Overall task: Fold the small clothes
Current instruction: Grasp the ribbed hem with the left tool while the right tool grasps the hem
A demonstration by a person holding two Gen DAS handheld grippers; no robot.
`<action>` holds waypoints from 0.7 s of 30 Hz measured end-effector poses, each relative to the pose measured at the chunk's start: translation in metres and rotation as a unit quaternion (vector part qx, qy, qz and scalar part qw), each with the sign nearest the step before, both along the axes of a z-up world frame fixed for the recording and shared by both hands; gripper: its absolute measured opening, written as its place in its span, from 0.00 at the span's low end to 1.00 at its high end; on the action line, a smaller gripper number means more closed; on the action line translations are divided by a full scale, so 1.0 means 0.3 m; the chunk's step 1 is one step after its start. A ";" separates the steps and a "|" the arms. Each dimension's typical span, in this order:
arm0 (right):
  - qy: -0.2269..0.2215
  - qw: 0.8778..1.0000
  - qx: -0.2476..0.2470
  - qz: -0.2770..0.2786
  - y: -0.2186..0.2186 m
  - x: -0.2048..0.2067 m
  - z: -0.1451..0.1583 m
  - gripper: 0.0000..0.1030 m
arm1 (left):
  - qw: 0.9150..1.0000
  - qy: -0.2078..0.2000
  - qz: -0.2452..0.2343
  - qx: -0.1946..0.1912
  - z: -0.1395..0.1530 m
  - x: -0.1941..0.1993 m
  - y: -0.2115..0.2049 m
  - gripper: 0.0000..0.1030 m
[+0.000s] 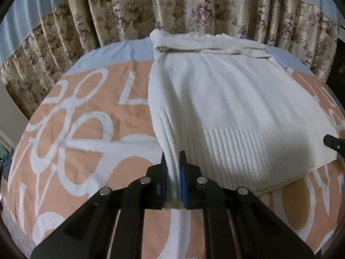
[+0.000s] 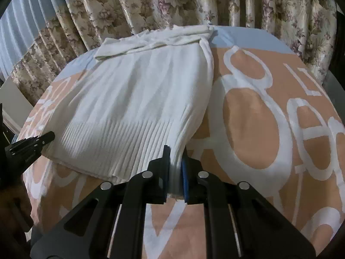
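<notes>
My left claw pinches the near left corner of the white knit top, and my right claw pinches the near right corner of its ribbed bottom edge. The top lies flat on the bed cover, stretching away in front of both claws, with its sleeves already folded across the far end near the curtain. To fold it well, I think I should lift both corners together, keep the edge tight and level, and lay it straight over the far end.

hem corner: pinched fabric of white sweater blurred btwn left gripper pads
bedspread: letters cut off at frame edge
</notes>
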State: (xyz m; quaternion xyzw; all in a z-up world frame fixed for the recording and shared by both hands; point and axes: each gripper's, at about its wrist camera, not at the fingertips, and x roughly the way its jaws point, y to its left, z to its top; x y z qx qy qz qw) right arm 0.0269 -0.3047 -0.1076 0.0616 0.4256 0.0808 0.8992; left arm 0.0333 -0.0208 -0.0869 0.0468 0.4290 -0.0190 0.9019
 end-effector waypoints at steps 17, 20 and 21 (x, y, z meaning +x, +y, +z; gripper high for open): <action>-0.064 0.998 0.015 0.025 -0.012 -0.254 0.248 0.10 | 0.998 -0.061 0.004 -0.032 0.260 -0.234 0.079 0.10; -0.064 0.997 0.022 0.028 -0.002 -0.322 0.271 0.10 | 0.997 -0.057 0.006 -0.048 0.292 -0.306 0.095 0.10; -0.065 0.997 0.024 0.030 0.002 -0.350 0.283 0.10 | 0.997 -0.057 0.009 -0.055 0.304 -0.330 0.102 0.10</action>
